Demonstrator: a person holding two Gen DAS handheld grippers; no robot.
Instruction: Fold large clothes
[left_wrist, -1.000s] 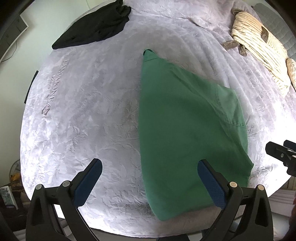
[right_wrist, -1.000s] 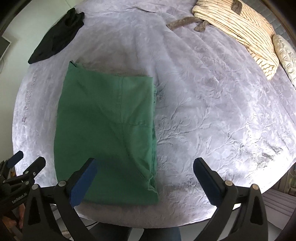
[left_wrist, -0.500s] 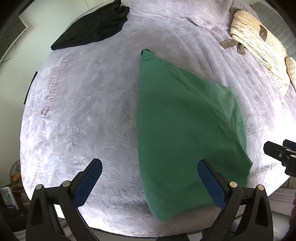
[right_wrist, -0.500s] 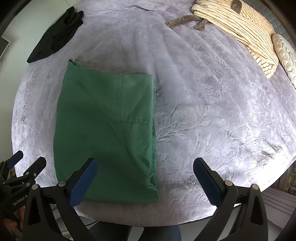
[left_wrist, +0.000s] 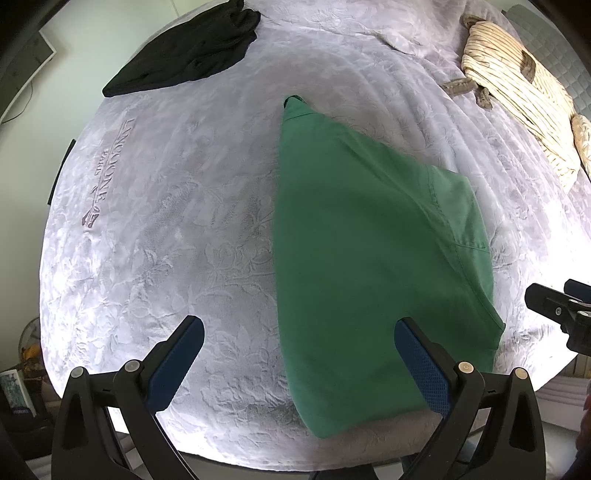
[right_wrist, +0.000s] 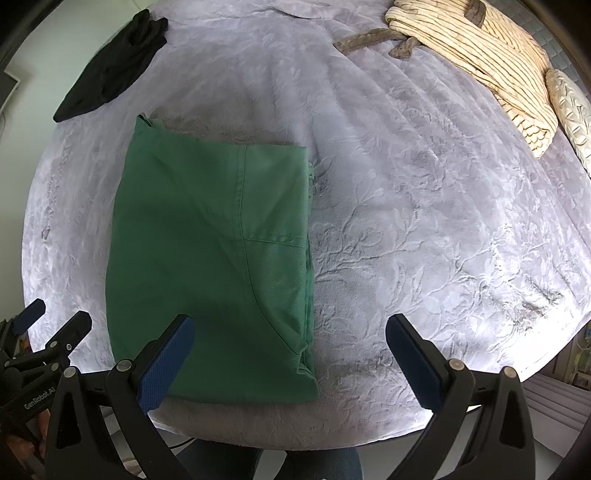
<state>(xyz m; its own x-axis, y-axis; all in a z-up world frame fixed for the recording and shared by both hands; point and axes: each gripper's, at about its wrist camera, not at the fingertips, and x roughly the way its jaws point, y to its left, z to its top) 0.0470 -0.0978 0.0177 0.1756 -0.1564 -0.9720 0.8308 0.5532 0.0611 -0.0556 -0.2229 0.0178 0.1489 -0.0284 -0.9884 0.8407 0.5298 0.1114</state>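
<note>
Green garment (right_wrist: 207, 258): we see it folded into a flat rectangle near the front edge of the bed (right_wrist: 424, 221), at our left-centre, so both grippers can reach it without leaning across.
Seams: a line of stitching runs down the top layer with a cross seam branching off it; we judge trousers or shorts, but cannot be sure.
Left gripper (left_wrist: 299, 365): we hold it above the near edge, released, jaws spread wide, nothing between them; its right finger overlaps the garment only in line of sight.
Right gripper (right_wrist: 290, 363): also spread and empty, hovering over the garment's near right corner, apparently not touching cloth.
Why so held: we judge this a pause between folds, both tools clear of the fabric.
Black garment (left_wrist: 184, 51): bundled at the far left, apart from the green one.
Striped garment (right_wrist: 480, 48): loose at the far right beside a cushion (right_wrist: 570, 110).
Hidden: the layers beneath the top fold, the garment's underside, and whether the stacked edges on the right line up.
Cut off: the bed's far end and the floor below.
</note>
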